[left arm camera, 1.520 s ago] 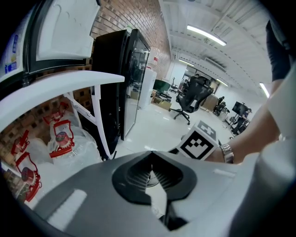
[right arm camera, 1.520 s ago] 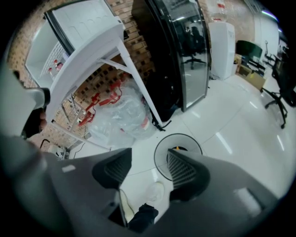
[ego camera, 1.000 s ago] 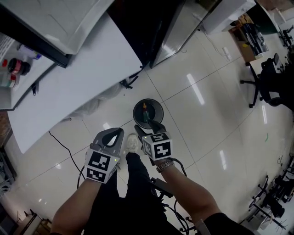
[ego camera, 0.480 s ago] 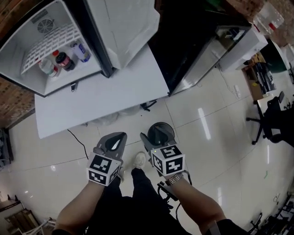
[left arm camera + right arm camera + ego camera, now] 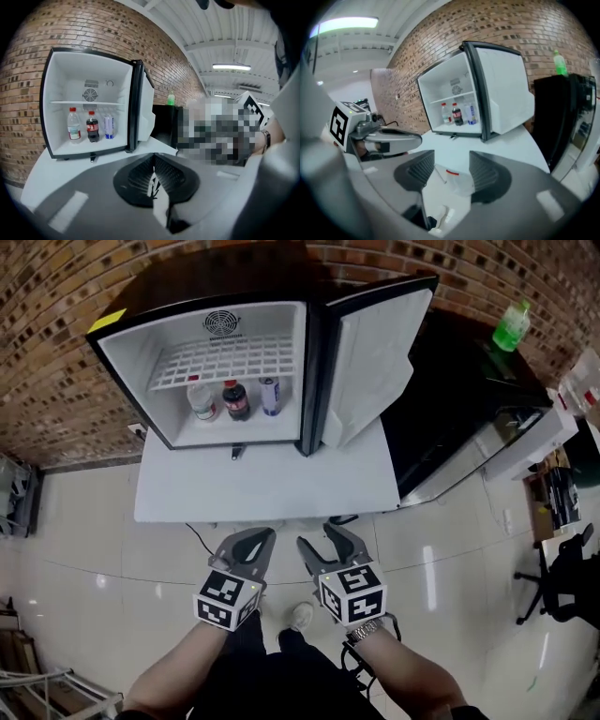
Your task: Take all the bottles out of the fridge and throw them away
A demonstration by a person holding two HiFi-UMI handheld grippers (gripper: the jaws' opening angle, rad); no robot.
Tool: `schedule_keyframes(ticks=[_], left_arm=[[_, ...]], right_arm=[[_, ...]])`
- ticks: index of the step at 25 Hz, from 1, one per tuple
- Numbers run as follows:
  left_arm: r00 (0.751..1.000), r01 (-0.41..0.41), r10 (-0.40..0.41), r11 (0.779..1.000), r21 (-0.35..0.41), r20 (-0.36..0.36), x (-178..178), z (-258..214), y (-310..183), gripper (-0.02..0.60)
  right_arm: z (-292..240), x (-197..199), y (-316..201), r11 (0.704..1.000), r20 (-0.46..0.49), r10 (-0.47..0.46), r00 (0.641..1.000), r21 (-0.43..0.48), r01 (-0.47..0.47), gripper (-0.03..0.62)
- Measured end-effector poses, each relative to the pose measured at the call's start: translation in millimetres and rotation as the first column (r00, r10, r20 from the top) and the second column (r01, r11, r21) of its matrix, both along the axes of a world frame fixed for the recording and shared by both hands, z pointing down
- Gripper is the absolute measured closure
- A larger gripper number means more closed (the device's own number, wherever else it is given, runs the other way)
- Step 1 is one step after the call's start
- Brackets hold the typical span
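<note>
An open mini fridge [image 5: 141,390] stands on a white bench [image 5: 262,484] against a brick wall [image 5: 56,399], its door [image 5: 370,362] swung wide to the right. On the fridge's floor, below an empty wire shelf [image 5: 225,362], three drinks stand upright in a close row. From the left they are a clear water bottle [image 5: 200,401] with a red cap, a dark cola bottle [image 5: 235,400], also red-capped, and a blue and silver can [image 5: 270,396]. None of them has been taken out. In the foreground the person holds both tools side by side above the tiled floor [image 5: 94,559], short of the bench's front edge and well apart from the fridge. The left hand-held gripper [image 5: 152,176] has its ribbed pads pressed together with nothing between them. The right hand-held gripper [image 5: 452,168] has its jaws spread well apart and grips nothing. Through its gap shows a pale crumpled shape [image 5: 457,180] with a red mark, lying beyond the pads and too unclear to name. To the right of the bench a green bottle [image 5: 512,327] stands on top of a black cabinet [image 5: 450,409].
</note>
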State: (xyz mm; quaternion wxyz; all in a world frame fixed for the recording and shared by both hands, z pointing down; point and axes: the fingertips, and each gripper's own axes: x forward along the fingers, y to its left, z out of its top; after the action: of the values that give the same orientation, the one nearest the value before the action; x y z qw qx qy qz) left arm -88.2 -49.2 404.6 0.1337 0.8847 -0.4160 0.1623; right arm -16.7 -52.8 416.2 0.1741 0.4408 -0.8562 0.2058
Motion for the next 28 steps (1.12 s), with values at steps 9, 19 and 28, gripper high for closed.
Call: schedule_keyframes(ticks=[9,19,28], left_arm=[[0.998,0.059,-0.058,0.997,0.050,-0.015,-59.1,-45.7,-41.7,0.578],[0.999,0.050,-0.049,0.996,0.078,-0.014,-116.1,-66.2,-95.3,0.578],[1.000,0.002,-0.002,0.997,0.079,0.008,-145.9,-63.0,-137.7,0.578]], right_arm=[[-54.8,-63.9,-57.8,0.995,-0.042,-0.058,0.997,0.078,0.061,0.362],[-68.3,-130.5,-129.2,0.993,-0.087,-0.044,0.995,0.106,0.053,0.361],[-56.4,-163.2,-203.0,0.994,-0.133,0.020,0.991,0.108,-0.006,0.356]])
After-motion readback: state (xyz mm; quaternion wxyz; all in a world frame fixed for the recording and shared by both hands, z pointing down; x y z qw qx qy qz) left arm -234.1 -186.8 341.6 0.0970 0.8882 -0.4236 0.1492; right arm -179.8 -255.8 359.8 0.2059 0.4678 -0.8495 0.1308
